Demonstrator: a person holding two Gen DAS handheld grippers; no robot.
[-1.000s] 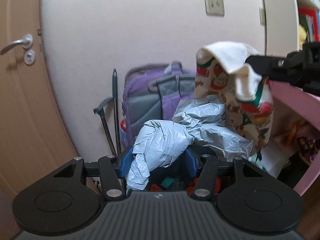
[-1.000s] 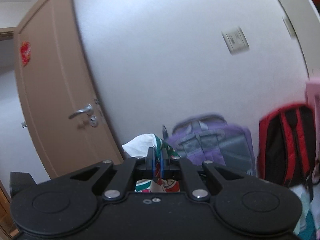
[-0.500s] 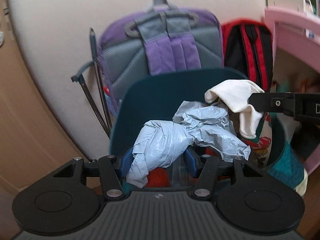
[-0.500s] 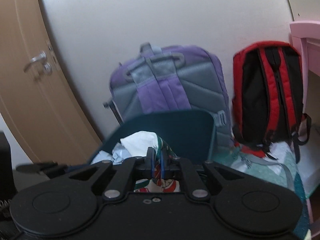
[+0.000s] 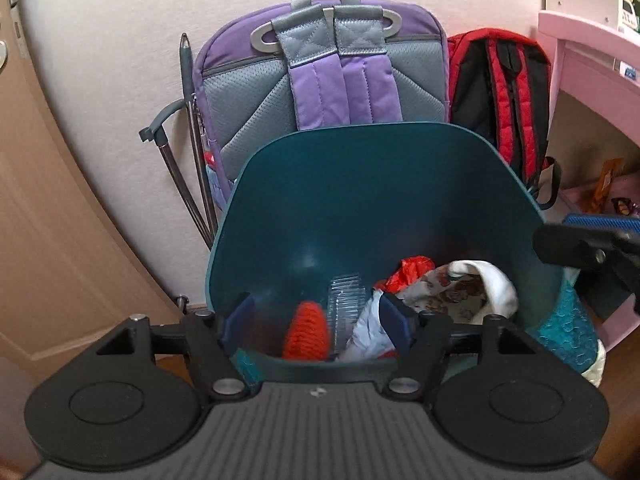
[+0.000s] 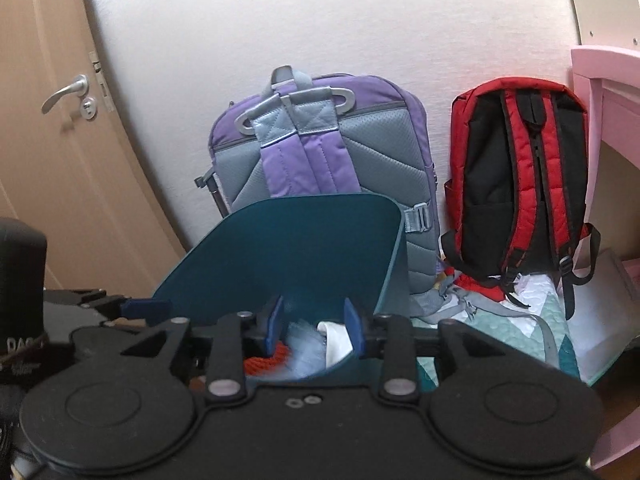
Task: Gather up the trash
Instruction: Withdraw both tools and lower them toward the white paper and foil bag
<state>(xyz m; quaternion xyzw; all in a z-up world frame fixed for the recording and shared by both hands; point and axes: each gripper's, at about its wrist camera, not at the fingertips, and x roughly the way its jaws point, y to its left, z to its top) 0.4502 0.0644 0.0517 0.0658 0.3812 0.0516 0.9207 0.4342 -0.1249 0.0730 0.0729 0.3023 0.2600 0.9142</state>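
Trash sits inside the teal bin point(image 5: 360, 184): grey bag point(image 5: 366, 332), printed wrapper point(image 5: 452, 292), red scrap point(image 5: 412, 270). Your left claw point(image 5: 316, 322) is open above the bin, fingers empty. Your right claw point(image 6: 314, 322) is likewise open and empty. Purple backpack point(image 5: 324, 80) stands behind.

Your left hand-held gripper point(image 5: 316, 322) hides the near wall of the teal bin point(image 5: 360, 184), and its right pad covers part of the pale grey bag point(image 5: 366, 336) inside. In your right wrist view the bin's contents are blurred; you see only slivers of white cloth point(image 6: 334, 340) and something red point(image 6: 266, 360) between the fingers. The purple backpack point(image 5: 320, 80) is hidden below by the bin. The pink shelf point(image 5: 592, 52) and the door point(image 6: 48, 120) are cut off at the frame edges.
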